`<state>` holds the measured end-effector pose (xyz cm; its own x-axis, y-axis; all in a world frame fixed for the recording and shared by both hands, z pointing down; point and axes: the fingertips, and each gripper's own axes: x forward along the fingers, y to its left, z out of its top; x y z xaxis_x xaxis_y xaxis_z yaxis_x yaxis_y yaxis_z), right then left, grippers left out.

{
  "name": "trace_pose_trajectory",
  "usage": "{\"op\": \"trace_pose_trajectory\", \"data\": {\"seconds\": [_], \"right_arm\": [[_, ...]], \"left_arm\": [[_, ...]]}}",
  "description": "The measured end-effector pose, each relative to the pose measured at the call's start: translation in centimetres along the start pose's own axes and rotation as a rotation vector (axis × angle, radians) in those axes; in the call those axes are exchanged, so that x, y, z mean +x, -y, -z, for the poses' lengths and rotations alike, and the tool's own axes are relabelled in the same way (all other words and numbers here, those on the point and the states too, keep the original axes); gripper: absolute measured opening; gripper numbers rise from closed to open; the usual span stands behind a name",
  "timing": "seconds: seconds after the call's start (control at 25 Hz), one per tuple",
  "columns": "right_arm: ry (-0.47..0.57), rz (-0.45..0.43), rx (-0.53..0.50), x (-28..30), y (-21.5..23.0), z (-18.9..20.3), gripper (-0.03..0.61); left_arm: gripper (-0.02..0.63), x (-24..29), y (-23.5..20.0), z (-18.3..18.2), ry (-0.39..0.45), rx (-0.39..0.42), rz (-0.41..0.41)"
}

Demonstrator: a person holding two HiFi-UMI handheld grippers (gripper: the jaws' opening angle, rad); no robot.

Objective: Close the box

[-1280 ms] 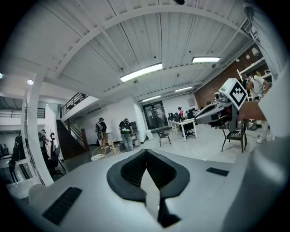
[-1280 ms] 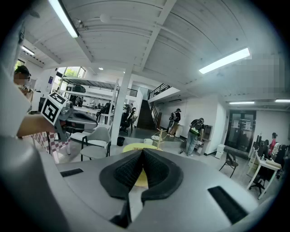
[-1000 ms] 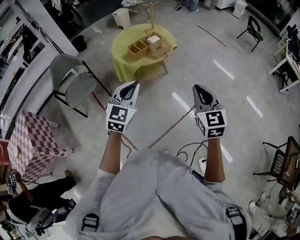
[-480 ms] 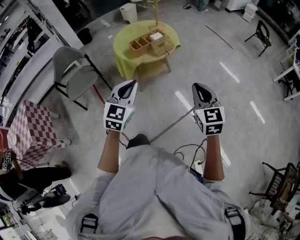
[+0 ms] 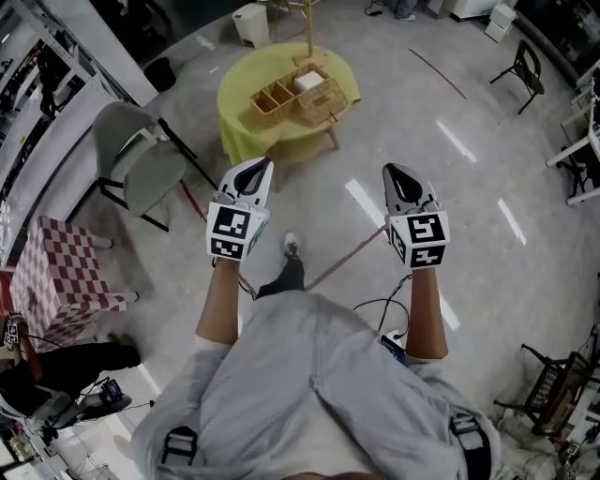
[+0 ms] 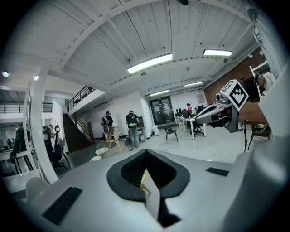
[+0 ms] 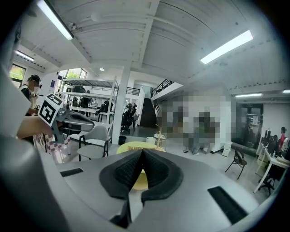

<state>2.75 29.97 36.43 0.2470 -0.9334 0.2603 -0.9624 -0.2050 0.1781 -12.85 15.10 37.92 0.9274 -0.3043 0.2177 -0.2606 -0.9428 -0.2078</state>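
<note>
A wicker box point(image 5: 292, 91) with open compartments stands on a round table with a yellow cloth point(image 5: 242, 86), some way ahead on the floor. I hold both grippers out in front at waist height, pointing toward it and well short of it. My left gripper point(image 5: 262, 165) is shut with nothing in it; its pads meet at the tips point(image 6: 145, 153). The right gripper point(image 5: 391, 172) is shut and holds nothing as well point(image 7: 141, 152). The yellow table point(image 7: 134, 146) shows just beyond the right jaws. Each gripper view shows the other gripper at its side.
A grey chair point(image 5: 139, 161) stands left of the table and a checkered box point(image 5: 58, 277) further left. A red line point(image 5: 349, 249) and cables point(image 5: 377, 309) cross the floor. A white bin point(image 5: 251, 21) stands behind the table. My foot point(image 5: 291, 247) steps forward. People stand far off.
I have walked forward toward the yellow table. Both grippers came along, still side by side and shut. A foot now shows between them, and the chair has slid left in the head view.
</note>
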Motion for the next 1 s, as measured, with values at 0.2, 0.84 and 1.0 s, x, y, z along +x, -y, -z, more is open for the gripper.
{"op": "trace_pose_trajectory", "data": {"seconds": [0.2, 0.84, 1.0], "right_arm": [[-0.023, 0.021, 0.014, 6.4, 2.8, -0.9, 0.023], [-0.114, 0.028, 0.012, 23.3, 5.3, -1.4, 0.025], [-0.159, 0.032, 0.022, 25.9, 5.1, 0.3, 0.027]], "left_arm": [[0.029, 6.1, -4.1, -0.3, 0.005, 0.0, 0.032], [0.029, 19.3, -14.6, 1.8, -0.008, -0.026, 0.152], [0.029, 21.0, -15.9, 3.8, -0.046, -0.049, 0.173]]}}
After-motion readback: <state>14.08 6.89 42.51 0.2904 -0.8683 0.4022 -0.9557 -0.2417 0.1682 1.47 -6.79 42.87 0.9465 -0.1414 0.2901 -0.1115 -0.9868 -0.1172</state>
